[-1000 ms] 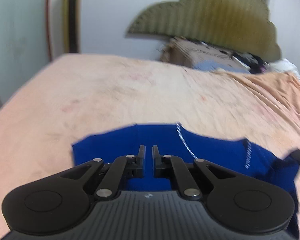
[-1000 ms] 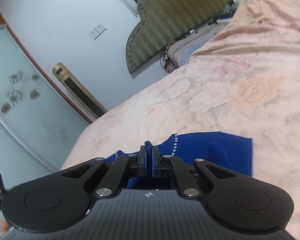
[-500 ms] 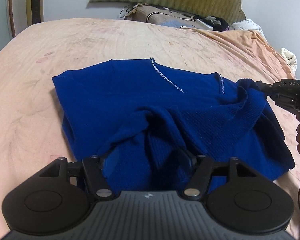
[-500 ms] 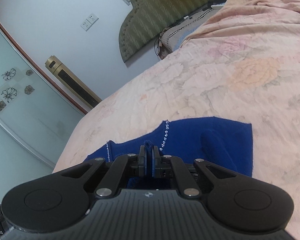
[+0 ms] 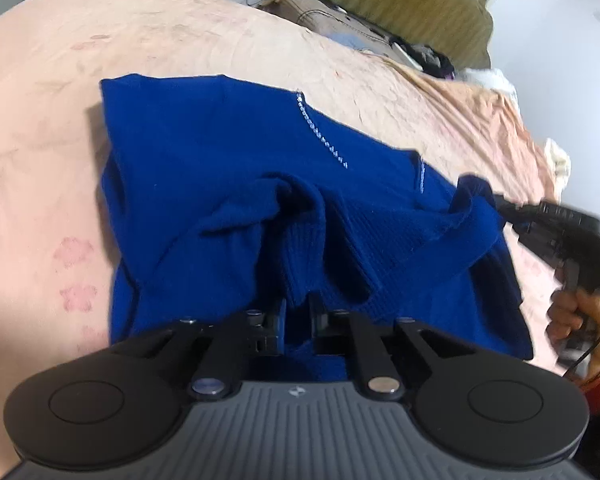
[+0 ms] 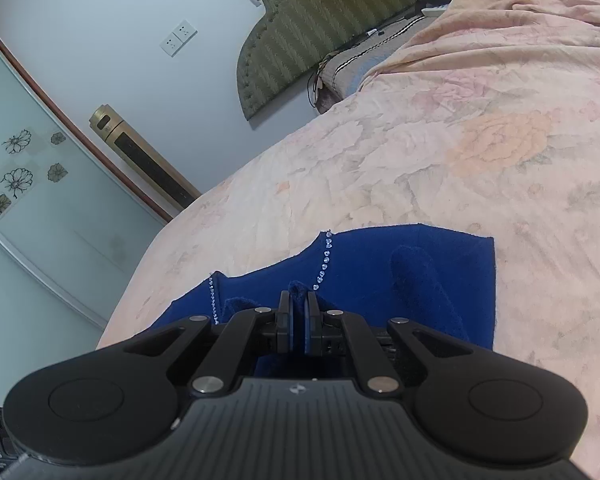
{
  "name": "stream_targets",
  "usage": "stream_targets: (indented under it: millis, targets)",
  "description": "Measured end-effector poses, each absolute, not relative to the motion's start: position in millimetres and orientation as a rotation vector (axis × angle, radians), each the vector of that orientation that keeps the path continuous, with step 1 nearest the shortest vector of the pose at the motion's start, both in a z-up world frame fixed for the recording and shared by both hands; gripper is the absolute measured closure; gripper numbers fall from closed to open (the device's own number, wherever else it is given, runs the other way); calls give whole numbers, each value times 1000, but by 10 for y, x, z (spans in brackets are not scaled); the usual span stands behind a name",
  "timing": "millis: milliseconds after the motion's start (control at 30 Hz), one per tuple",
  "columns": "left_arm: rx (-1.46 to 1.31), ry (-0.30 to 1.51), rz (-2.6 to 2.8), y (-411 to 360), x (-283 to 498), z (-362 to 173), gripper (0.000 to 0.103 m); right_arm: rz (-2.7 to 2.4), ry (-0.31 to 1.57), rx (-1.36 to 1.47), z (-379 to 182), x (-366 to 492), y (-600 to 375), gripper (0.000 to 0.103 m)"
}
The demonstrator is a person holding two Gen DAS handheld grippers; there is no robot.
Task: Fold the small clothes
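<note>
A blue knit garment (image 5: 228, 168) with two lines of small rhinestones lies partly bunched on the pink bed. My left gripper (image 5: 298, 308) is at its near edge, jaws nearly closed with a fold of the blue fabric between them. My right gripper (image 6: 299, 300) is shut on another bunch of the same garment (image 6: 380, 264). It also shows at the right of the left wrist view (image 5: 500, 204), pinching a raised corner of the cloth.
The pink floral bedsheet (image 6: 480, 140) spreads all around the garment. A green padded headboard (image 6: 320, 20) and a pile of items (image 5: 360, 32) stand at the far end. A gold tower unit (image 6: 140, 156) stands by the wall.
My left gripper went from nearly shut to wide open above the garment, then closed onto a fold at its near edge. My right gripper stayed shut on the cloth.
</note>
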State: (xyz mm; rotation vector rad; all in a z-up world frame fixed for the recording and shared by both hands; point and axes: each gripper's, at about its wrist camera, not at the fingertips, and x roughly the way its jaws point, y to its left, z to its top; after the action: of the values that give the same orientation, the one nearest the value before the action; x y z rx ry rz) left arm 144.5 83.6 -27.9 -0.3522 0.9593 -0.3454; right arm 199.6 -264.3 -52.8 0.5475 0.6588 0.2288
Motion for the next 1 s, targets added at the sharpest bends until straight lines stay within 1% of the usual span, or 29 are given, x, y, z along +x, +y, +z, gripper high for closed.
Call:
stream_targets:
  millis: [100, 233, 367, 500, 667, 700, 767, 833, 867, 900, 933, 1000]
  targets:
    - [-306, 884, -320, 803, 1337, -89, 96, 206, 644, 528, -484, 1962, -2655, 94]
    - [-305, 746, -312, 863, 1247, 296, 96, 175, 561, 508, -314, 1864, -2693, 94]
    - [-216, 645, -241, 775, 1427, 589, 98, 158, 489, 490, -159, 1816, -2690, 96]
    - [-208, 625, -209, 713, 1776, 674, 98, 139, 449, 483, -83, 1855, -2700, 96]
    - [-169, 645, -125, 588, 2237, 554, 99, 124, 469, 497, -190, 2052, -2759, 96]
    - [-162, 657, -108, 582, 2333, 509, 99, 128, 476, 492, -230, 2098, -2768, 90]
    - [-164, 678, -65, 583, 2532, 385, 99, 129, 499, 491, -316, 2178, -2814, 85]
    - [-171, 710, -28, 619, 2706, 262, 99, 118, 530, 483, -410, 2221, -2855, 75]
    - [-176, 724, -6, 650, 2780, 182, 99, 126, 542, 488, -454, 2234, -2883, 61]
    - [-181, 742, 8, 674, 2860, 100, 99, 138, 548, 496, -489, 2227, -2896, 43]
    - [-182, 757, 10, 687, 2928, 33, 99, 154, 546, 504, -515, 2219, -2903, 38]
    - [-182, 778, 34, 697, 3018, -85, 99, 182, 551, 484, -542, 2234, -2877, 36]
